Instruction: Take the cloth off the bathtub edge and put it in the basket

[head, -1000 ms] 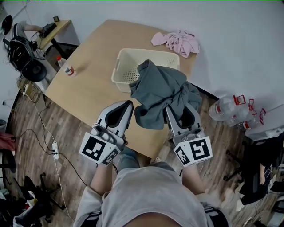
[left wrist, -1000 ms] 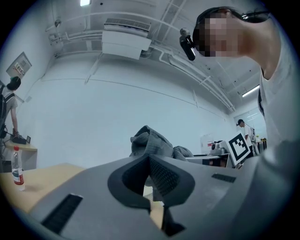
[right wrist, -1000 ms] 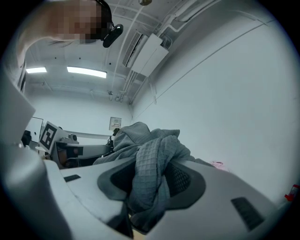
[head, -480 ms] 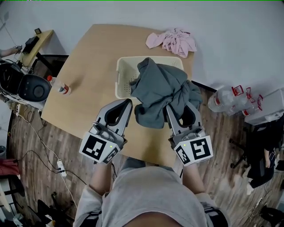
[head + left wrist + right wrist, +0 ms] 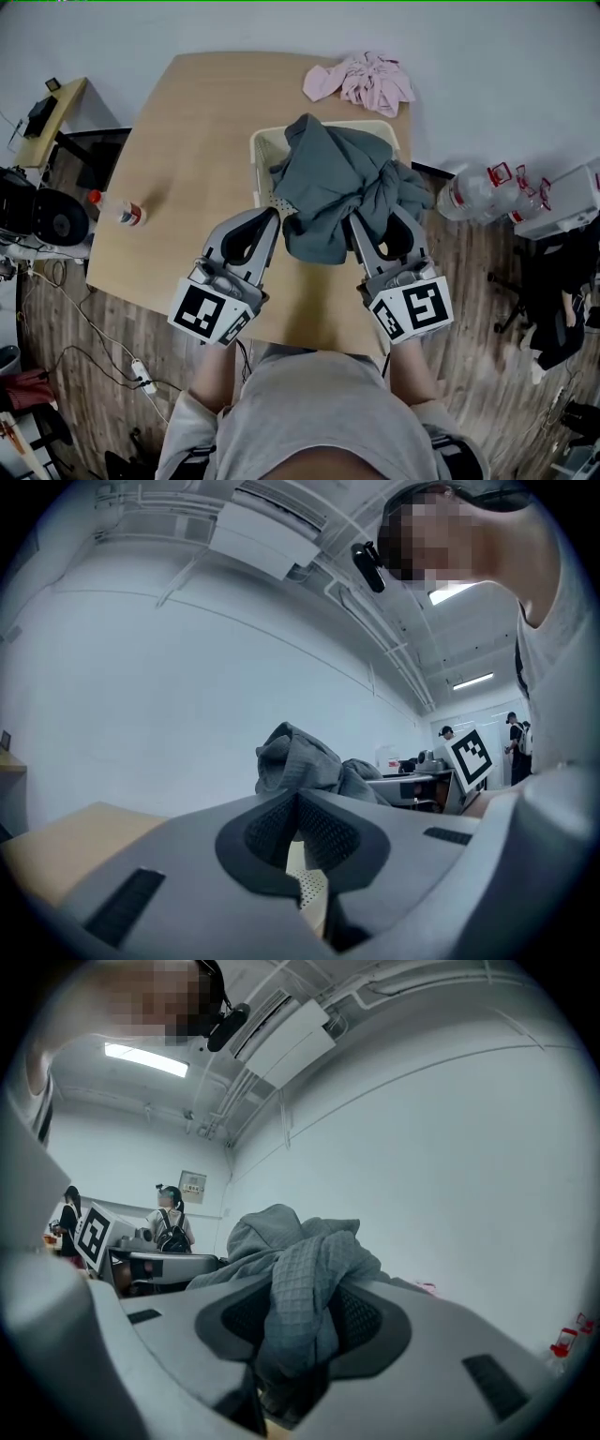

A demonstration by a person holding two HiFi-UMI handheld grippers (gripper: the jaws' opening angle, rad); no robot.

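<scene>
- The right claw sits just right of centre in the head view. It is clamped on the grey cloth.
- In the right gripper view, a thick fold of that waffle-textured fabric is pinched between the two dark pads. It bulges up over them and hangs down below them.
- The left claw sits just left of centre, with its tips just beside the cloth's lower left edge. In the left gripper view its pads meet at the tip with nothing between them. A bit of perforated cream plastic shows through the narrow slit lower down.
- The grey cloth is bunched into a tall heap in the middle of the frame, covering most of the basket.
- Its lower edge hangs past the basket's near rim, over the worktop. Whether any of it rests inside the basket cannot be told.
- The basket is cream with a perforated wall and stands on the right half of the worktop. Only its left side and far rim show.
- A pink cloth lies crumpled at the worktop's far edge, upper middle of the frame, apart from the basket.
- A small bottle lies on its side near the worktop's left edge.
- Large water bottles stand on the wooden floor at the right.
</scene>
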